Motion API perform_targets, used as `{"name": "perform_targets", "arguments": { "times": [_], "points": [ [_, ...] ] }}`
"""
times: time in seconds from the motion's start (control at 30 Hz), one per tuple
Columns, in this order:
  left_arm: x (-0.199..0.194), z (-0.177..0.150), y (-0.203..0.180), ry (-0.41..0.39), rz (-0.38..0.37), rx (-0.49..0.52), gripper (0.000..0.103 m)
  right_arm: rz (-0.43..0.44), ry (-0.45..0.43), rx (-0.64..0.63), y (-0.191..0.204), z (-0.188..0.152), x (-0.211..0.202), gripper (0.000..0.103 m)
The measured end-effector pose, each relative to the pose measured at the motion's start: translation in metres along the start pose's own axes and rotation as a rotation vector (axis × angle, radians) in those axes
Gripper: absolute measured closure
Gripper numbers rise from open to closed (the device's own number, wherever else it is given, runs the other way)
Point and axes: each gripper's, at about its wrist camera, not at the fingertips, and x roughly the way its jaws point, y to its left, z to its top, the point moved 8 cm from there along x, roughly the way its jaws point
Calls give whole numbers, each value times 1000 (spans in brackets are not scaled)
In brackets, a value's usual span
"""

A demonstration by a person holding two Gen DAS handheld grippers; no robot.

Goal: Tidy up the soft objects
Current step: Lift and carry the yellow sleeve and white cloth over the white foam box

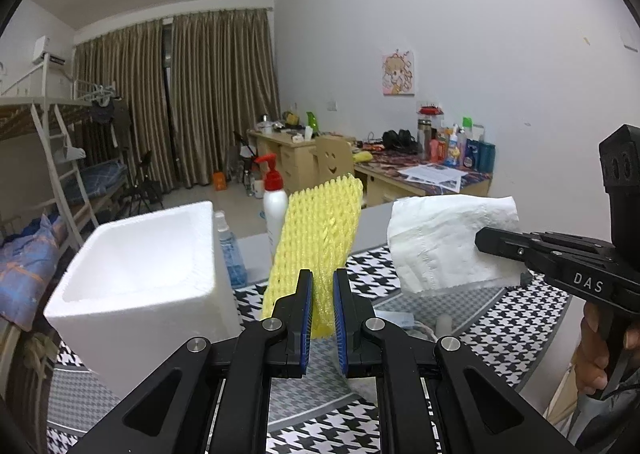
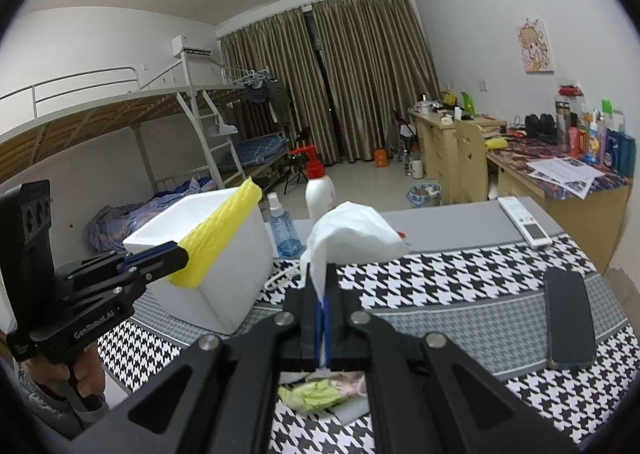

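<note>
Together we worked over a table [image 2: 448,286] spread with a black-and-white houndstooth cloth [image 1: 492,330], the largest thing before us. On its left part stood a white foam box [image 1: 136,274], open at the top, with nothing visible inside it. Behind the box stood a white pump bottle [image 1: 274,210] with a red top, and just beside that a small clear blue spray bottle [image 2: 282,230].

Our left gripper [image 1: 323,302] had its jaws closed on a yellow foam net sleeve [image 1: 316,238], pinched at its lower end so that the sleeve stood up above the fingers, clear of the cloth. From the right wrist camera the sleeve [image 2: 218,236] showed in front of the box's near rim; whether it touched the rim we could not tell.

Our right gripper [image 2: 323,314] had its jaws clamped tight on a white tissue [image 2: 352,230], which rose from between the blue pads and spread out above them, off the table. From the left wrist camera the tissue [image 1: 440,242] hung to the right of the sleeve, apart from it.

Smaller things lay on the cloth: a dark phone [image 2: 568,322] at the right, a white remote [image 2: 524,220] on the grey far strip, and a crumpled green and pink wrapper [image 2: 320,390] under the right gripper.
</note>
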Motion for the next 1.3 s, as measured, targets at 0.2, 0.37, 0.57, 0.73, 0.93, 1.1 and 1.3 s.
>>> {"name": "perform_targets", "arguments": {
  "times": [0.2, 0.37, 0.57, 0.73, 0.93, 1.1, 1.3],
  "points": [
    [-6, 10, 10, -29, 19, 0, 92, 7, -18, -7, 4, 8, 4, 100],
    [-7, 13, 14, -36, 35, -5, 92, 12, -34, -11, 9, 16, 7, 100],
    [-12, 23, 22, -68, 60, -8, 92, 20, -41, -19, 17, 22, 12, 100],
    [-15, 29, 32, -82, 83, -18, 92, 34, -48, -31, 24, 28, 13, 100],
    [-15, 33, 37, -94, 95, -24, 92, 57, -65, -42, 36, 35, 12, 100],
    [-15, 37, 45, -107, 118, -29, 92, 77, -73, -54, 46, 41, 15, 100],
    [-17, 35, 57, -116, 161, -55, 92, 98, -84, -76, 63, 48, 18, 100]
  ]
}}
